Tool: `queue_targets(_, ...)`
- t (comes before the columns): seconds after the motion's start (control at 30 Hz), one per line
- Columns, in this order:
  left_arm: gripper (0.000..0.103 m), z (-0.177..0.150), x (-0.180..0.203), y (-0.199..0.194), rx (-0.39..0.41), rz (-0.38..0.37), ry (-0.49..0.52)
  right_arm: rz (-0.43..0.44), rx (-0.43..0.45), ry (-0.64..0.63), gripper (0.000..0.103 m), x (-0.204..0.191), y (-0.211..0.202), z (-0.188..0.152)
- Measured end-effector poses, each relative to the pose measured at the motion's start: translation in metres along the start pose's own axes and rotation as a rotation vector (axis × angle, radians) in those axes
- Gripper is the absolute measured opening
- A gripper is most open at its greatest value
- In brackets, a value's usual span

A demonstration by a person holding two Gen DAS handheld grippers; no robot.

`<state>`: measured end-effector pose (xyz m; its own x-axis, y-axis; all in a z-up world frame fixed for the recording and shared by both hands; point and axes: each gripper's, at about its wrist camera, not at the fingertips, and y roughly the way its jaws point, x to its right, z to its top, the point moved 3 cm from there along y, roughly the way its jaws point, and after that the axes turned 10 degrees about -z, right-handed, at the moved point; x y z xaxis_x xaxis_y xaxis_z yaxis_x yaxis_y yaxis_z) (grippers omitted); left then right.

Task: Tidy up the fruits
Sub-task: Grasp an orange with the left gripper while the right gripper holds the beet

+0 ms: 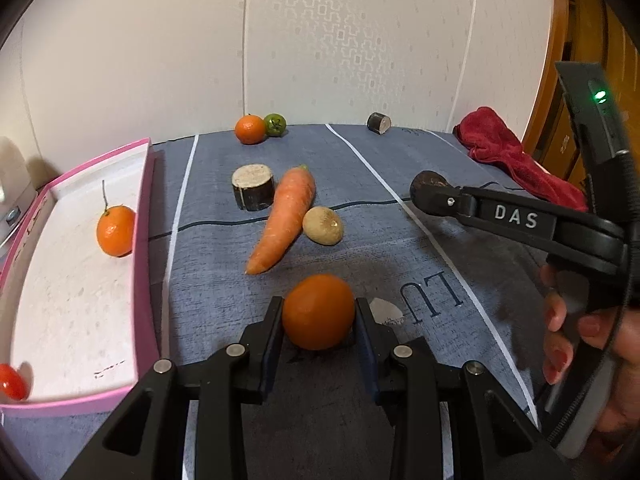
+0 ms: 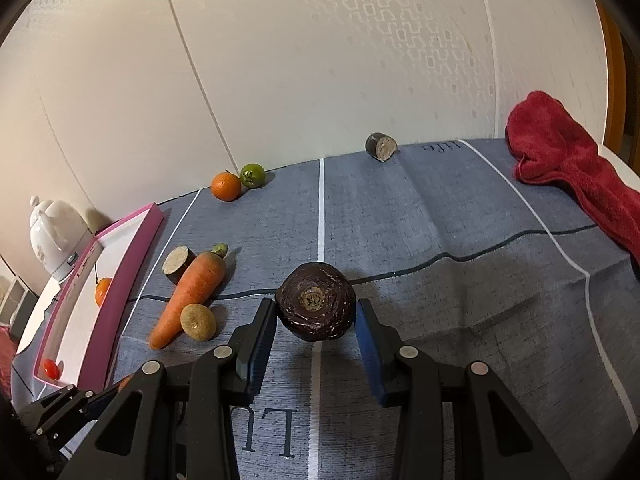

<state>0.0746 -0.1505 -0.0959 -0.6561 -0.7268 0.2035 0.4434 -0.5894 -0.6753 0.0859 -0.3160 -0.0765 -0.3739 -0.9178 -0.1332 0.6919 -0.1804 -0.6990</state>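
Our left gripper (image 1: 319, 316) fingers clench a round orange tangerine (image 1: 318, 311) between them; our right gripper (image 2: 316, 316) fingers grasp a dark, wrinkled purple beetroot (image 2: 315, 301).

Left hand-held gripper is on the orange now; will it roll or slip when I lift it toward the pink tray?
The orange is round and smooth, so it would probably roll if released on the cloth. The left hand-held gripper pads meet it near its widest part, so a slip seems unlikely. It looks firm; moderate squeeze should do.
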Motion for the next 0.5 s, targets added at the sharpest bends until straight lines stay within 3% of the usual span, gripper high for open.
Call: queue_targets(0.5, 0.034, 0.002, -0.011, -0.031, 0.068, 0.001, -0.046, 0.003, 0.041, -0.072, 0.041, -0.015, -0.008, 0.000)
